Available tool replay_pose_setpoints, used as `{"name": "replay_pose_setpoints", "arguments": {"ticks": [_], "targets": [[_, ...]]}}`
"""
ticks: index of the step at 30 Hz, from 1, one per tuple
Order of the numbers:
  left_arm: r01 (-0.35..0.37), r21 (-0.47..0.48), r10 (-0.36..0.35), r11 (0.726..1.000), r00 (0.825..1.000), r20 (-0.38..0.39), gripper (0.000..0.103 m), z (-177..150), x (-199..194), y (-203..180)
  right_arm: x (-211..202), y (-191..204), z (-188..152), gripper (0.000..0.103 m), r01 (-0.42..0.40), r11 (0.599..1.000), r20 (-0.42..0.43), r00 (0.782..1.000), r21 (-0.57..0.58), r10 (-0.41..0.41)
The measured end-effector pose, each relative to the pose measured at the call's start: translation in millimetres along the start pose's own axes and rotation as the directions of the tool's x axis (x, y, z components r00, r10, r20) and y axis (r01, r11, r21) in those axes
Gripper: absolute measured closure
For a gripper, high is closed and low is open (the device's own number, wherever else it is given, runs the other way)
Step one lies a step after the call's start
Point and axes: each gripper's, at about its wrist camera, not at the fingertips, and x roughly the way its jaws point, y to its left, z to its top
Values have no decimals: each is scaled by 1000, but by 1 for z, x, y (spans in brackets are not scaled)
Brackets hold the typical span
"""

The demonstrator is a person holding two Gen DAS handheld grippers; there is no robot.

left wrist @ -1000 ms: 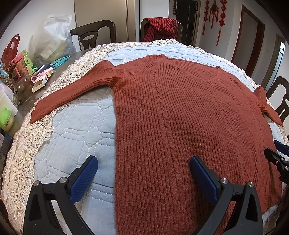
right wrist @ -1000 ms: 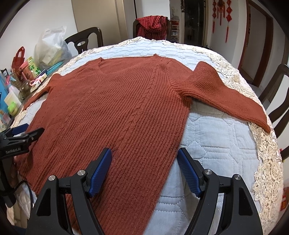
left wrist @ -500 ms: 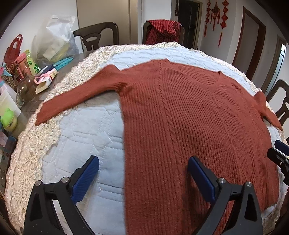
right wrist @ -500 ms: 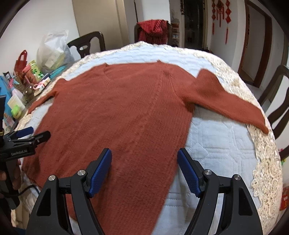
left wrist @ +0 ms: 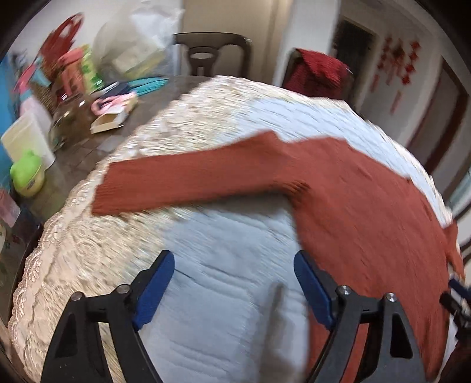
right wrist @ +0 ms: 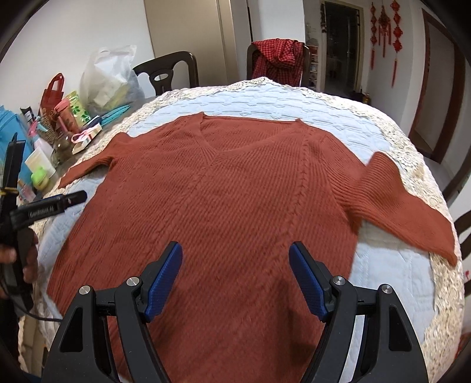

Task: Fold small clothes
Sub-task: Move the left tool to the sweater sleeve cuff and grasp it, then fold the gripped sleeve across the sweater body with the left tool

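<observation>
We see white walls (right wrist: 73, 38), two dark wooden chairs (right wrist: 173, 70) behind the quilt-covered table (right wrist: 265, 100), a dark doorway (right wrist: 341, 44), and red hanging ornaments (right wrist: 384, 26).

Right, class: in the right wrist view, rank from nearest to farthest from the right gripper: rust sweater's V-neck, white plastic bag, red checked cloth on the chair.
1. Rust sweater's V-neck, straight ahead of the right gripper.
2. White plastic bag, far left.
3. Red checked cloth, on the chair behind the table.

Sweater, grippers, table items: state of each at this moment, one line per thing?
sweater: unfolded, flat, front up, both sleeves spread.
left sleeve: straight, cuff over the lace edge.
left gripper: open, empty, over bare quilt.
right gripper: open, empty, above sweater body.
plastic bag: upright, top open.
checked cloth: draped over chair back.
</observation>
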Motion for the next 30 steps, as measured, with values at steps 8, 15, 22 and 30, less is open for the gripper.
{"name": "replay_pose_setpoints", "arguments": {"ticks": [8,15,22,30], "targets": [[1,-235,-2,972,1000,-1,19,20,19,64,15,-2,6,28,-16,1000,-27,1000,-1,16],[5,-318,2,948,1000,23,36,35,32,80,25,-4,12,28,-26,1000,-42,999,12,27],[-60,-301,67,952,998,15,85,45,40,89,25,-7,16,28,-31,999,-32,999,25,32],[151,-140,-135,979,984,118,91,69,-7,41,12,-11,15,28,-53,998,-2,999,40,53]]}}
